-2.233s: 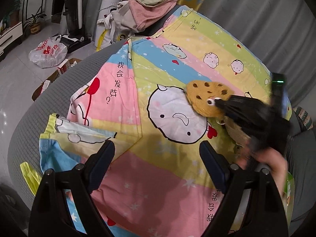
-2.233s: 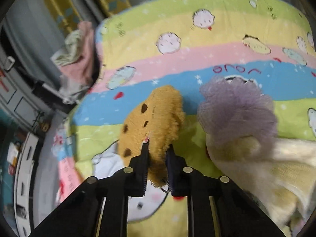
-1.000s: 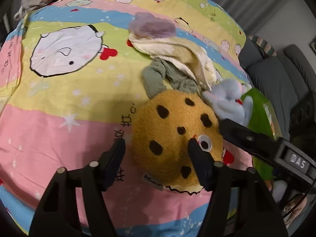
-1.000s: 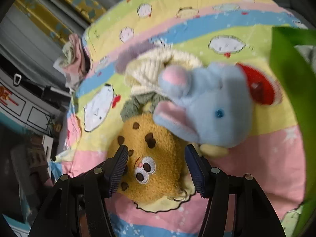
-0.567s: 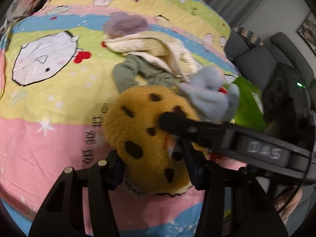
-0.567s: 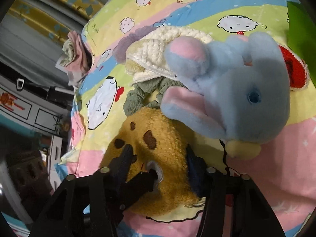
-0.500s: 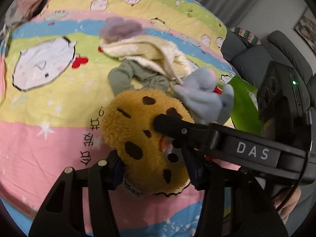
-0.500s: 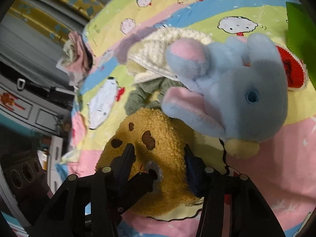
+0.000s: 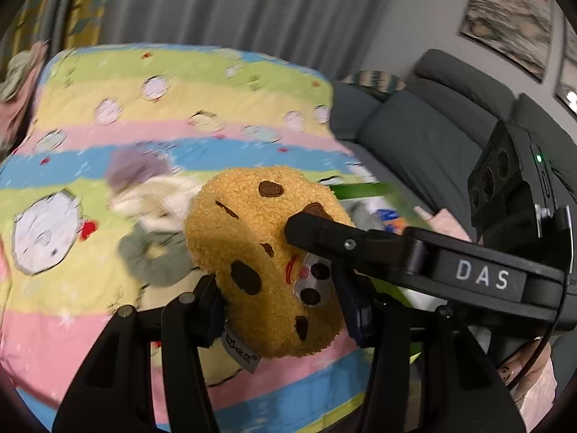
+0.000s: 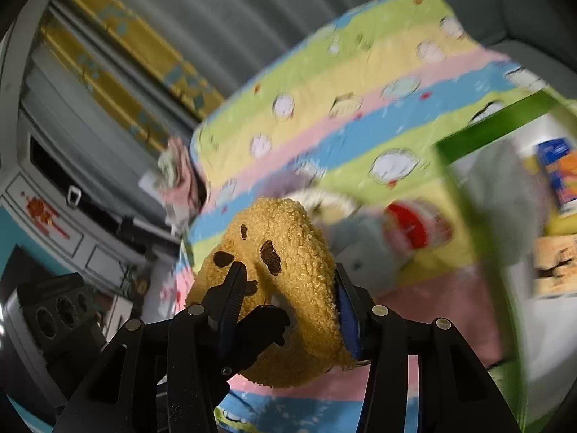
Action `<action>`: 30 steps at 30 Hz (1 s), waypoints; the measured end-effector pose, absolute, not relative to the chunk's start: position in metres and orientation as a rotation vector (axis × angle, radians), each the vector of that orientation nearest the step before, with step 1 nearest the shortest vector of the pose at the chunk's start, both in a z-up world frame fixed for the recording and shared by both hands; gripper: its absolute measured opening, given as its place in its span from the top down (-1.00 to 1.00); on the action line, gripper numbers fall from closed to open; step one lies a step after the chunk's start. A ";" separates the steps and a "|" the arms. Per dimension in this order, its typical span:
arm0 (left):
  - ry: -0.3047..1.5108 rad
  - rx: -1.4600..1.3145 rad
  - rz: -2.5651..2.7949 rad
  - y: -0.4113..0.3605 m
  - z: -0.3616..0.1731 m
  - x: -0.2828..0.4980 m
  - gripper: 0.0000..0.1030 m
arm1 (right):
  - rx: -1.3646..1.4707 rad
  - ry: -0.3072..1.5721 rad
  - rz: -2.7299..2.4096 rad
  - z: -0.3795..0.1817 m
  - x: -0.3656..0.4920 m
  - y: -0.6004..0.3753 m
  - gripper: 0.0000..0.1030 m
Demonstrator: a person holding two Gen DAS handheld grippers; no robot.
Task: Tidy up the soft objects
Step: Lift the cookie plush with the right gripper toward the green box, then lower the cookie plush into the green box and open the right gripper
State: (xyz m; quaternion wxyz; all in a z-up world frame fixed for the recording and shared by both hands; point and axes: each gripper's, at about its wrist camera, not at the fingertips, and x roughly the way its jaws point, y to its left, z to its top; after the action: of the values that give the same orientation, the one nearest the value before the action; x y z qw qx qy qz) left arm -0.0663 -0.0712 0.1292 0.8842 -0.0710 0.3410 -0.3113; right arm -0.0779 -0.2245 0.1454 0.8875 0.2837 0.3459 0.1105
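- Right now the step in hand looks like carrying the cookie plush toy (image 9: 263, 252) off the striped blanket (image 9: 180, 101), both hands sharing the load.
- The left tongs (image 9: 277, 310) are clamped on the toy's lower half, one pad on each side, with the fabric label hanging just under them.
- The right tongs (image 10: 288, 306) grip the same toy from the other side; in the right wrist view the plush bulges between the pads, so it is firmly squeezed.
- In the left view the right tool reaches across from the right edge, its upper finger (image 9: 324, 231) pressed onto the toy's face.
- The toy is off the blanket and held up in front of both cameras; both tools slant downward toward the bed.
- Behind it on the blanket lie a cream knit piece (image 9: 151, 198), a grey-green cloth (image 9: 151, 256), a purple fluffy thing (image 9: 137, 169) and a blue plush (image 10: 360, 249), all blurred.
- A green-rimmed box (image 10: 497, 122) sits at the right of the bed, with something already inside; my guess is that it is the goal.
- The next move calls for swinging the toy over that rim, keeping both grips matched, then letting go together.
- The person's hand (image 9: 526, 371) shows at the lower right, holding the right tool.
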 end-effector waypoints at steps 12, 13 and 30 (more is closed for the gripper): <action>0.698 -0.063 -0.867 -0.191 0.144 -0.076 0.02 | 0.724 0.611 0.028 0.148 -0.128 -0.339 0.03; 0.698 -0.057 -0.878 -0.198 0.144 -0.077 0.02 | 0.734 0.606 0.004 0.146 -0.132 -0.349 0.03; 0.858 -0.010 -1.052 -0.292 0.113 -0.086 0.02 | 0.782 0.694 -0.215 0.118 -0.161 -0.415 0.03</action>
State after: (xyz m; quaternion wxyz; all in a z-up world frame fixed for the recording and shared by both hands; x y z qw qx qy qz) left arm -0.0859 -0.2915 0.1129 0.7785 -0.0049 0.3967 -0.4864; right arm -0.1606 -0.4148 0.1184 0.8609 0.3728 0.3308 -0.1025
